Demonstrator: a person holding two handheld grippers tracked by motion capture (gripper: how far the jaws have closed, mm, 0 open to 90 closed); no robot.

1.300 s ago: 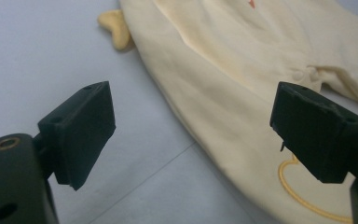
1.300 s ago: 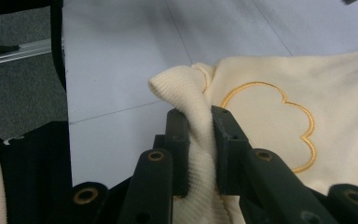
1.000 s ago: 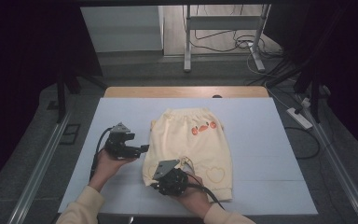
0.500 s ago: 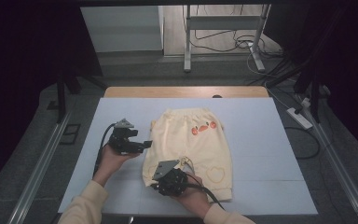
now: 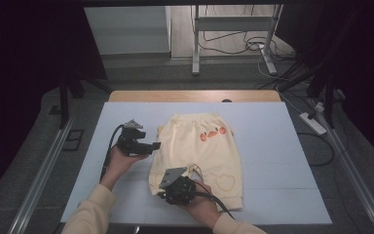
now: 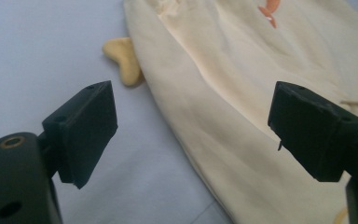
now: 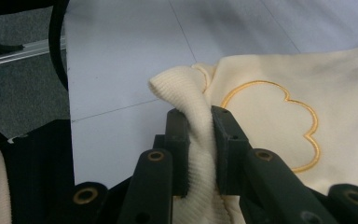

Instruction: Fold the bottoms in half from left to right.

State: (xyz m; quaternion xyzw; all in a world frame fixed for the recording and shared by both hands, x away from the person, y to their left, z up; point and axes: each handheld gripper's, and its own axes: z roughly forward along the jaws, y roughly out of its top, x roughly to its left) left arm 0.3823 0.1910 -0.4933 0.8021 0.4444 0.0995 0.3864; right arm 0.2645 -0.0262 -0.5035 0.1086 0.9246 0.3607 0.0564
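Pale yellow shorts [image 5: 199, 146] with orange prints by the waistband lie flat on the light mat [image 5: 272, 146]. My left gripper [image 5: 153, 145] hovers just off their left edge, jaws wide open and nothing between them. In the left gripper view, the left gripper [image 6: 200, 116] frames the shorts' side [image 6: 242, 70], and a yellow cord end [image 6: 123, 58] sticks out beside it. My right gripper [image 5: 164, 194] sits at the near left corner of the shorts. In the right gripper view, the right gripper [image 7: 199, 126] is shut on the ribbed cuff [image 7: 182, 88], beside a stitched outline [image 7: 270, 121].
The mat covers a table with a wooden far edge [image 5: 195, 95]. Metal rails [image 5: 39, 180] run along the left side, and a power strip [image 5: 313, 123] with cables lies on the floor at right. Bare mat stretches right of the shorts.
The left gripper has drifted a little right and farther from the person, closer to the shorts' left edge. The right gripper has kept still with the cuff in it.
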